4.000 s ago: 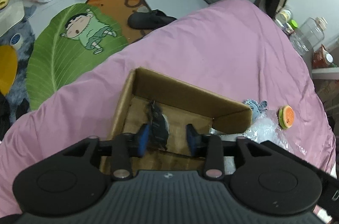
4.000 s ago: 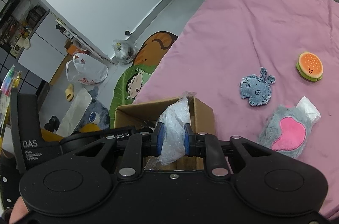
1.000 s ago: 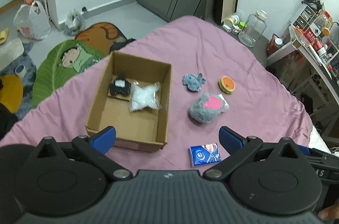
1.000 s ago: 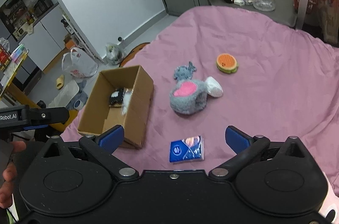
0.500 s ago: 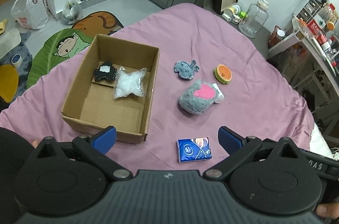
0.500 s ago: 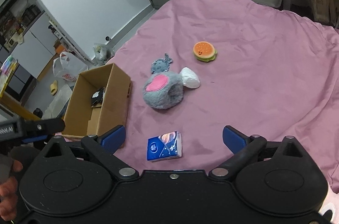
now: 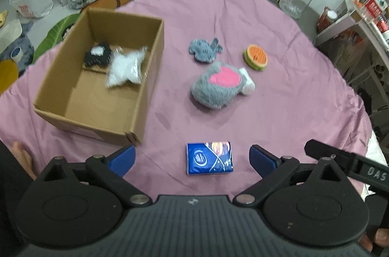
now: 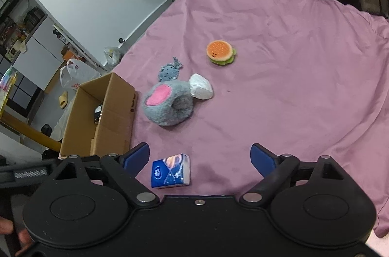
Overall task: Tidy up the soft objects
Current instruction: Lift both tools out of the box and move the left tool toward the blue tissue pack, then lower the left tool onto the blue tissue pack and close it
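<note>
The blue rectangular plastic tissue pack (image 7: 209, 158) lies flat on the pink bedsheet (image 7: 291, 86), between the wide-apart blue pads of the left hand-held gripper (image 7: 192, 158), untouched. The right hand-held gripper (image 8: 199, 158) is closing, jaws still wide; the pack (image 8: 171, 170) sits just inside its left pad, no contact. The pack's long axis runs side to side in the left view. It lies near the brown cardboard box (image 7: 145, 96)'s near corner. Box contents are blurred; the pack's print is unreadable.
</note>
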The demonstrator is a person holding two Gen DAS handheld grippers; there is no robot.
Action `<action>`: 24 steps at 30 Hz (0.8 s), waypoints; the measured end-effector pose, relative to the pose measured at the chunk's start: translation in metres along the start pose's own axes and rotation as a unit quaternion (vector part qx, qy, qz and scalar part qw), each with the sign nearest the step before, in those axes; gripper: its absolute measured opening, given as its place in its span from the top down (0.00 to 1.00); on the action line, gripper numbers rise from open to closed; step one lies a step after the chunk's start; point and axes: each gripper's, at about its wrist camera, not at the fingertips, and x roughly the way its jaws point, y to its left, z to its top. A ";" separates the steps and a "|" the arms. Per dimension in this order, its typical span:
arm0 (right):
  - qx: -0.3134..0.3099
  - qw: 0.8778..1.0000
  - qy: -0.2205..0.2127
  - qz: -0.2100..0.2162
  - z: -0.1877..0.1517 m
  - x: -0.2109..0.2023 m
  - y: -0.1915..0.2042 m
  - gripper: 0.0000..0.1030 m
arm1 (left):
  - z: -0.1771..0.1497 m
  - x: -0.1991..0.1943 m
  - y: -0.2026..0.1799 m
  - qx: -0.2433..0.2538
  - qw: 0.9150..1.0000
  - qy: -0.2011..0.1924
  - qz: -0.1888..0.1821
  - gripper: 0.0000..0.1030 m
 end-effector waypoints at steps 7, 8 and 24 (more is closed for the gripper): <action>0.000 1.000 0.024 0.008 0.002 0.016 -0.020 0.23 | -0.008 0.040 -0.015 -0.014 0.999 0.039 0.011 0.03; 0.002 1.000 0.026 0.010 0.003 0.018 -0.023 0.23 | -0.008 0.044 -0.016 -0.014 0.999 0.045 0.013 0.03; 0.000 0.998 0.060 0.037 0.025 0.056 -0.049 0.24 | -0.008 0.130 -0.032 -0.033 0.992 0.117 0.044 0.03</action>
